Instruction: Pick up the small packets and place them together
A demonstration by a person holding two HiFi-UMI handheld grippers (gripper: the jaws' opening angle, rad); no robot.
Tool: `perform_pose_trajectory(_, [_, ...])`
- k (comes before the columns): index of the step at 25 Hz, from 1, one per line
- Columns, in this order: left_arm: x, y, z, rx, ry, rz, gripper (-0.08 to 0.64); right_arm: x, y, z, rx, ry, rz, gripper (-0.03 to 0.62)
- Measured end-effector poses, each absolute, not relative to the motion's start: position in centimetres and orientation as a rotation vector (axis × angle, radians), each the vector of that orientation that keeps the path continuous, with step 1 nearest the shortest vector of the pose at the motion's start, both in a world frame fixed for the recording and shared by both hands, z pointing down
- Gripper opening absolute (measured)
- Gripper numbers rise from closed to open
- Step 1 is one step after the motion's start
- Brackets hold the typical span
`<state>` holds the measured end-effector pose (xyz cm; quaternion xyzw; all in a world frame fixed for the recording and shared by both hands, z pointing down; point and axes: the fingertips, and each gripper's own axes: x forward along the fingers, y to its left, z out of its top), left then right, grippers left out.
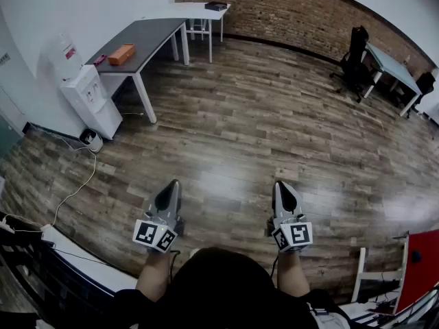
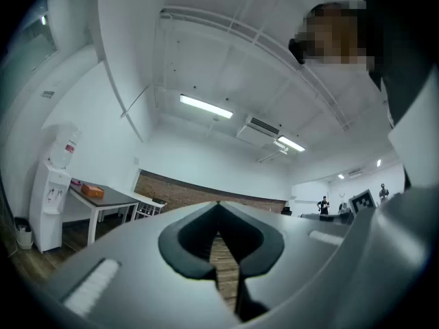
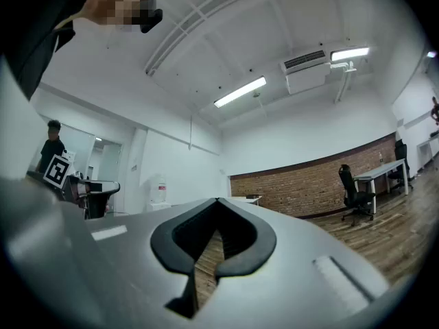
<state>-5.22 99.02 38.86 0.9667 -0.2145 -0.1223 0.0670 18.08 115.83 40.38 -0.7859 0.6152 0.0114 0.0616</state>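
Head (image 1: 219, 283) fills the bottom edge, partly hiding my forearms (image 1: 155, 273). Left claw (image 1: 170, 187) and right claw (image 1: 283, 186) both clenched on nothing, held over wood floor (image 1: 240, 115). Packets: in no view; cannot place them.

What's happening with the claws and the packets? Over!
Left claw shut, empty. Right claw shut, empty. No packets in sight. Only wood floor ahead, over.

Box (image 1: 121, 53) on table (image 1: 156, 34), right of water dispenser (image 1: 87, 93).
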Motion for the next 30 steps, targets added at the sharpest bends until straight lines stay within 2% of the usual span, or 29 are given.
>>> perform_pose_trajectory(18, [-1.5,100.7,39.3,2.898,-0.650,-0.350,0.000,21.0,118.3,40.9,-2.366,1.907,0.051,0.000])
perform_pose_trajectory(30, [-2.8,103.3,40.8,2.846,-0.831,-0.305,0.000,22.2,120.1,43.1,-2.290,1.961,0.000,0.002])
